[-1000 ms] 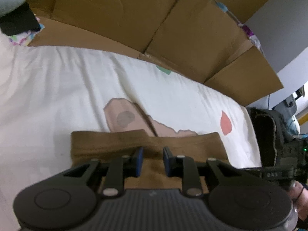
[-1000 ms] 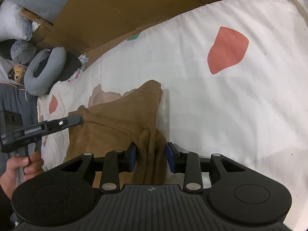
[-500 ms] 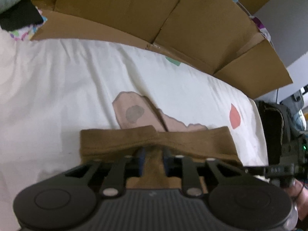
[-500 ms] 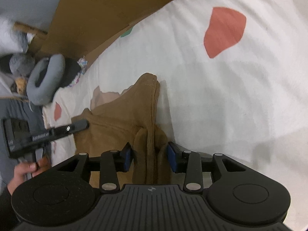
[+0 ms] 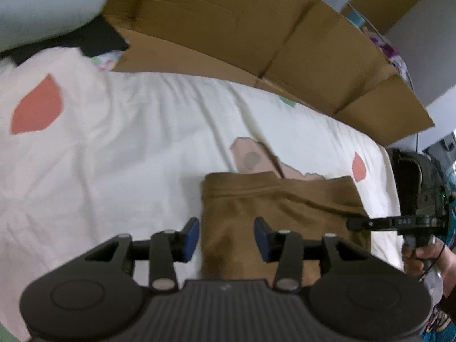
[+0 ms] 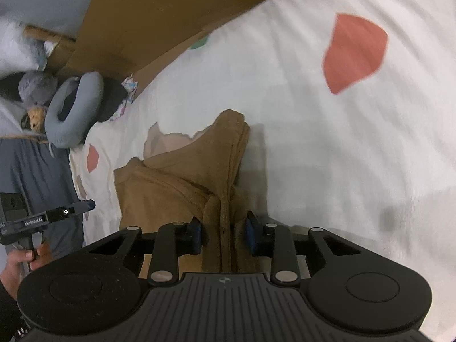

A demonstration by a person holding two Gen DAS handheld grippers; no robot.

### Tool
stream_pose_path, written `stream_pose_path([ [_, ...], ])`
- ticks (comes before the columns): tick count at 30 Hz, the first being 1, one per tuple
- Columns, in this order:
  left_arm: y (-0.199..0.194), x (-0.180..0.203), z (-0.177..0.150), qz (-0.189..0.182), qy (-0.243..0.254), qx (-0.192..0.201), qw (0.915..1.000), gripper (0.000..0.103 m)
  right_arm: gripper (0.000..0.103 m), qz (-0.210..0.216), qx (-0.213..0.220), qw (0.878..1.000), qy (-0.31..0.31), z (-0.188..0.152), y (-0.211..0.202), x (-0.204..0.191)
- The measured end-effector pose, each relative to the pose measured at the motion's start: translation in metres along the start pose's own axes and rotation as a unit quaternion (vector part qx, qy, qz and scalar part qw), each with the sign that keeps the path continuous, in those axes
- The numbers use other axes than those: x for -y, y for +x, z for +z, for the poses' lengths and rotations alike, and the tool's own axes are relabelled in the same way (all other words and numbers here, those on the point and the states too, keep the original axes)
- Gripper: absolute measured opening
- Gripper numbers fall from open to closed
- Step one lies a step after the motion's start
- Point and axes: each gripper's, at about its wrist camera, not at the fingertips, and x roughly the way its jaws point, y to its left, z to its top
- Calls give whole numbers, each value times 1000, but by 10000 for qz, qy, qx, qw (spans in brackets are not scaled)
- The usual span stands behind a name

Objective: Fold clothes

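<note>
Lying on the white bed sheet with coral and pink patches (image 5: 119, 148), the brown knit garment (image 5: 273, 199) is already folded down to a compact rectangle, so by my judgement the fold is most of the way done. In the left wrist view the left gripper (image 5: 226, 235) has its blue pads well apart and its jaws are opening; the garment's near left corner sits between them, but neither pad presses on the cloth, so it holds nothing. In the right wrist view the right gripper (image 6: 223, 232) straddles a raised ridge of bunched brown fabric at the garment's right edge, and its jaws are closing, with both pads pressing the ridge from either side. That bunched edge at 6 o'clock in the right view is the untidy part: the layers stand up in a pleat instead of lying flat, while the far corner toward 12 o'clock lies neat against the sheet. What seems left is to flatten or tuck that edge, square the stack and let go. Flattened brown cardboard sheets (image 5: 256, 34) line the bed's far side at 12 o'clock, and a grey U-shaped neck pillow (image 6: 72, 111) rests at 10 o'clock in the right view.
</note>
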Motion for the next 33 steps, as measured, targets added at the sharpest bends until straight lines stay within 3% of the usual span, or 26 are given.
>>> stream_pose_path([
  [8,13,-21,-30,-249,-609,311,9973,58,40,-123,75,9997,-171,1,-10,-7],
  [10,22,-24,-35,-347,-733,245,9964,61,40,-161,55,9999,-1,1,-10,5],
  [14,36,-26,-39,-439,-791,132,9958,61,55,-99,53,9997,205,-1,-12,20],
  [18,46,-28,-38,-568,-793,107,9952,61,59,40,-25,9993,367,-6,-10,29],
  [27,68,-42,-33,-887,-1054,78,9904,61,60,440,25,9978,494,-10,5,32],
  [32,74,-44,-27,-1042,-1159,198,9876,51,58,556,46,9970,533,-9,12,29],
  [33,75,-43,-25,-1059,-1162,185,9874,42,56,554,49,9971,517,-9,13,27],
])
